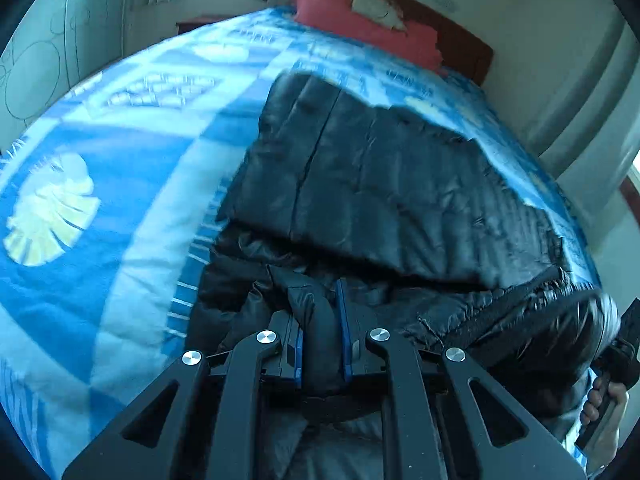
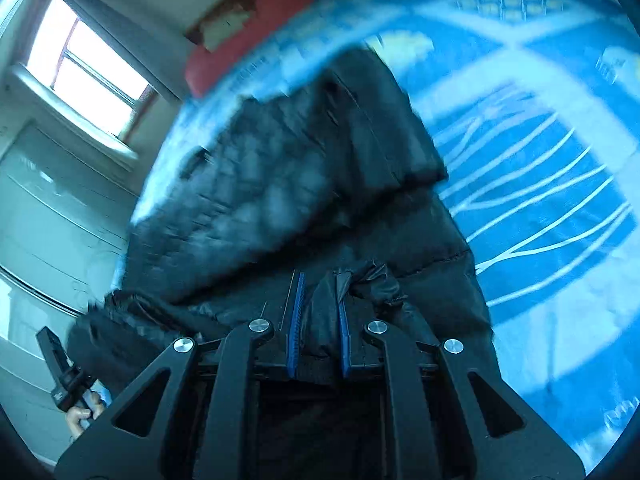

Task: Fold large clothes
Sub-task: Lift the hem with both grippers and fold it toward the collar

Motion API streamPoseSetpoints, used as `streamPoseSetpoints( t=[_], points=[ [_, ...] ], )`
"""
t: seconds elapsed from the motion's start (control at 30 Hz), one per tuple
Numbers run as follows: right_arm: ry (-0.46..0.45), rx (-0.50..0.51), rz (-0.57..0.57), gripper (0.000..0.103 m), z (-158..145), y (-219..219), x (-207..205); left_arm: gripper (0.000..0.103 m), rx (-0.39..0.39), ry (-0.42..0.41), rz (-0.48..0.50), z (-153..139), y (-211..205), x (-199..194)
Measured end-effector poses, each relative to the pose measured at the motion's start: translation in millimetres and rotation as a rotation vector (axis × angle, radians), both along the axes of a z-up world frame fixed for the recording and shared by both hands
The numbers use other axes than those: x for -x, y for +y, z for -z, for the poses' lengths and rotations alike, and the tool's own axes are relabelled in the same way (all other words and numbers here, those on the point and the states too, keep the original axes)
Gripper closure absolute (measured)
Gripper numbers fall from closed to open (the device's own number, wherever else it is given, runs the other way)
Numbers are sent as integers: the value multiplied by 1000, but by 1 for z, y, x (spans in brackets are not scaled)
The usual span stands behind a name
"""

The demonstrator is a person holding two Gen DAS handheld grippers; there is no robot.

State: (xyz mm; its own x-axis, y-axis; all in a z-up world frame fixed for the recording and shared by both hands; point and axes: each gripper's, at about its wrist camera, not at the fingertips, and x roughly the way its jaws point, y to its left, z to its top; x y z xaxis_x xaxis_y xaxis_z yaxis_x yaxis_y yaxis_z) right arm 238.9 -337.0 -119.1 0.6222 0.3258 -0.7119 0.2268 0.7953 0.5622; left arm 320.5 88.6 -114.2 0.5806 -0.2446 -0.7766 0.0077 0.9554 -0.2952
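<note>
A large black quilted puffer jacket [image 1: 380, 184] lies on a bed, with its far part folded over the near part. My left gripper [image 1: 322, 312] is shut on a bunch of the jacket's near edge, the fabric pinched between its blue pads. My right gripper [image 2: 320, 304] is shut on another bunch of the same jacket [image 2: 280, 184] near its edge. The right gripper's handle and the hand holding it show at the right edge of the left wrist view [image 1: 616, 360]. The left one shows at the lower left of the right wrist view [image 2: 64, 380].
The bed is covered by a blue and white patterned blanket [image 1: 100, 200], which also shows in the right wrist view [image 2: 540, 160]. A red pillow [image 1: 360, 20] lies at the wooden headboard [image 1: 460, 36]. A window [image 2: 84, 60] and white cabinet doors [image 2: 48, 220] stand beside the bed.
</note>
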Motion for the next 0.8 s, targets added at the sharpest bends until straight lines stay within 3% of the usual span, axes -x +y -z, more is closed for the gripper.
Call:
streamPoseSetpoints(
  t=[0.13,0.3,0.4,0.63,0.8],
  points=[
    [-13,2,-4,90,4,-1,-1,87,-1,-11,12,8,0,-2],
    [-11,2,-26,88,1,-2,0,85,30,-17,39,-4,6,2],
    [-23,-19,-26,80,-8,-5,-1,81,46,-16,46,-15,12,5],
    [-7,-4,-41,75,-17,-9,-1,70,189,-4,49,-36,31,12],
    [0,-40,-21,75,-10,-18,-6,62,203,-16,41,-44,41,19]
  ],
)
